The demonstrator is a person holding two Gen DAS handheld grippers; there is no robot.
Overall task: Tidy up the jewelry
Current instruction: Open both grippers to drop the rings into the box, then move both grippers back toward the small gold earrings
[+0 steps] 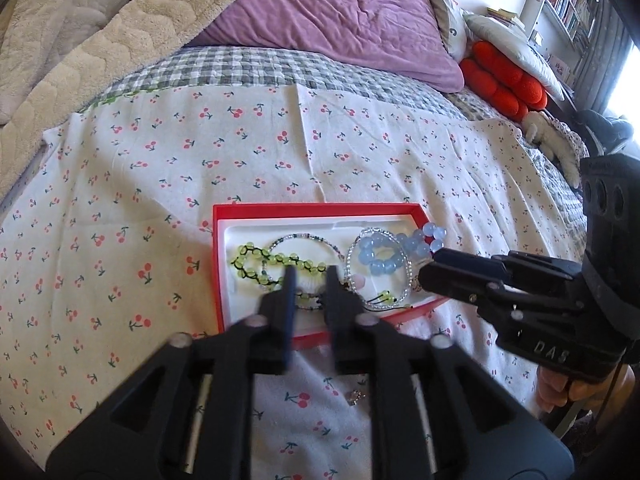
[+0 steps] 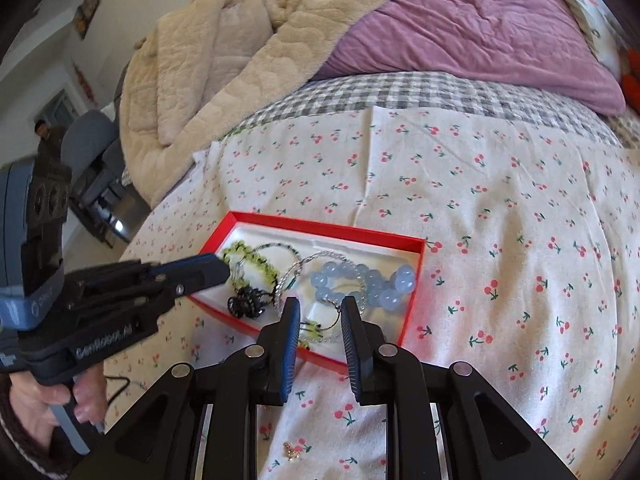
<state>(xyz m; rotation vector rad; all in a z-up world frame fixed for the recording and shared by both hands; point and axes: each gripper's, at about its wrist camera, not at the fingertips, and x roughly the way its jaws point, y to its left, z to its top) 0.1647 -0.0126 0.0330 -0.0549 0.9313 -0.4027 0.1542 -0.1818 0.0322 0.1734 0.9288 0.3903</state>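
Red cardboard walls frame the box (image 1: 218, 264) lying on the cherry-print cloth (image 1: 120, 184), and inside it sit the green bead bracelet (image 1: 256, 262), a clear bead ring (image 2: 320, 258) and the blue bead bracelet (image 2: 360, 282), part of which drapes over the box's right rim. My left tongs (image 1: 310, 280) hover over the box's near edge with the fingers parted and nothing between them. My right tongs (image 2: 320, 312) also stand open and empty above the near rim, and a small gold charm (image 2: 292, 450) lies on the cloth just short of the box.
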